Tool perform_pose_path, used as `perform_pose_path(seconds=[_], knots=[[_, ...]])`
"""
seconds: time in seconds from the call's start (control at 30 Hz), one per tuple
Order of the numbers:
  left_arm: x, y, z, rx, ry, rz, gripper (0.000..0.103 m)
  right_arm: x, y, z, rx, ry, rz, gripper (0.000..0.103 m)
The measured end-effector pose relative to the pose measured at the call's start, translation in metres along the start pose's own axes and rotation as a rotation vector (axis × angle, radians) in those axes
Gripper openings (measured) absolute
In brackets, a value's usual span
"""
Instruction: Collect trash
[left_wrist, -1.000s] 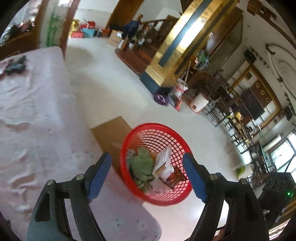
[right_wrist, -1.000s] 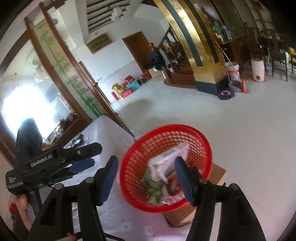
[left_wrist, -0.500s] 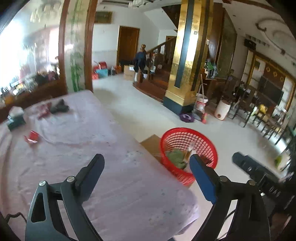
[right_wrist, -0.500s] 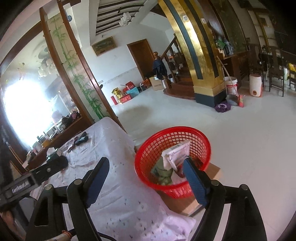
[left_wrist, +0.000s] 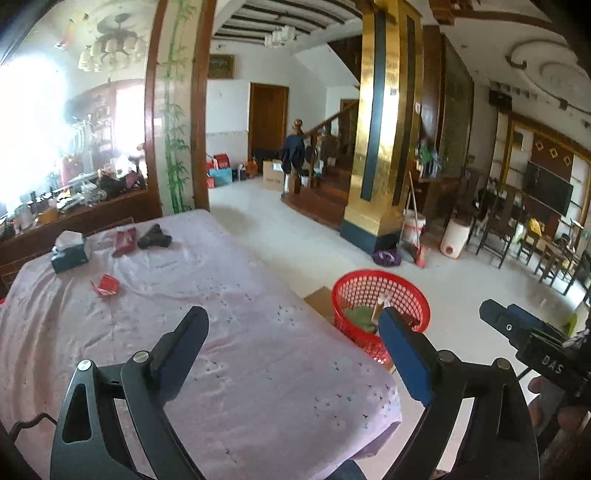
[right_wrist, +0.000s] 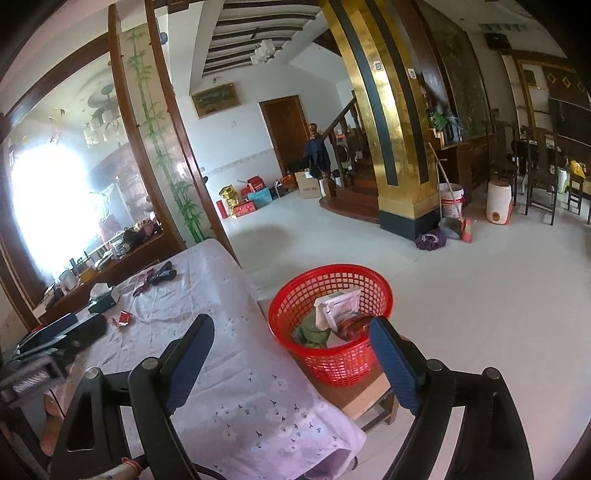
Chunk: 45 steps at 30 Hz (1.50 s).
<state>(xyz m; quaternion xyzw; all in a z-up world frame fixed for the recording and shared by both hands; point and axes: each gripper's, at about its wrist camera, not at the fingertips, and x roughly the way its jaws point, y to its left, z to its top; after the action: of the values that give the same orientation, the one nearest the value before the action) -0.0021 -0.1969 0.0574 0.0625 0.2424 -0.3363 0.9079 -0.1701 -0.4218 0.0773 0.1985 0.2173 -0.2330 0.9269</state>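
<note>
Spread with a pale lilac flowered cloth, worktop (left_wrist: 229, 332) filled the left of both views. Just off its near right corner, red basket (right_wrist: 332, 332) on a low cardboard-coloured stand, already holding a green wad, a white carton and something dark red. Farther back on the cloth, well apart from the basket: tissue box (left_wrist: 70, 251), a dark red pouch beside a black object (left_wrist: 155, 240), and nearest of all, a small red wrapper (left_wrist: 105, 286), crumpled and lying flat.

Left gripper (left_wrist: 291, 354) spread wide and empty above the cloth; right gripper (right_wrist: 291, 354) likewise wide, nothing between the pads.

Judged the wrapper the likeliest piece of trash left: light, thin, soft, prone to slide or flutter. Best pinched across a raised fold rather than pressed flat against the cloth, which could bunch up.

Seen from the right wrist only: the basket's contents, looked down into. Seen from the left wrist only: the wrapper's torn shape and the right gripper's body at the frame edge.
</note>
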Motion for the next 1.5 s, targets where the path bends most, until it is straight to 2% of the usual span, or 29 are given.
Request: perform_pose_path(seconds=[0.17, 0.53, 0.9, 1.5], knots=[[-0.013, 0.001, 0.003, 0.001, -0.02, 0.019, 0.093, -0.006, -0.005, 0.006, 0.017, -0.019, 0.001, 0.09], [0.014, -0.026, -0.009, 0.05, 0.07, -0.039, 0.093, -0.016, -0.007, -0.001, 0.006, -0.021, -0.014, 0.09], [0.012, -0.041, -0.013, 0.082, 0.071, -0.069, 0.094, -0.018, -0.013, -0.003, 0.002, -0.013, -0.033, 0.09], [0.014, -0.044, -0.012, 0.095, 0.089, -0.084, 0.094, -0.016, -0.01, -0.001, -0.009, -0.011, -0.03, 0.09]])
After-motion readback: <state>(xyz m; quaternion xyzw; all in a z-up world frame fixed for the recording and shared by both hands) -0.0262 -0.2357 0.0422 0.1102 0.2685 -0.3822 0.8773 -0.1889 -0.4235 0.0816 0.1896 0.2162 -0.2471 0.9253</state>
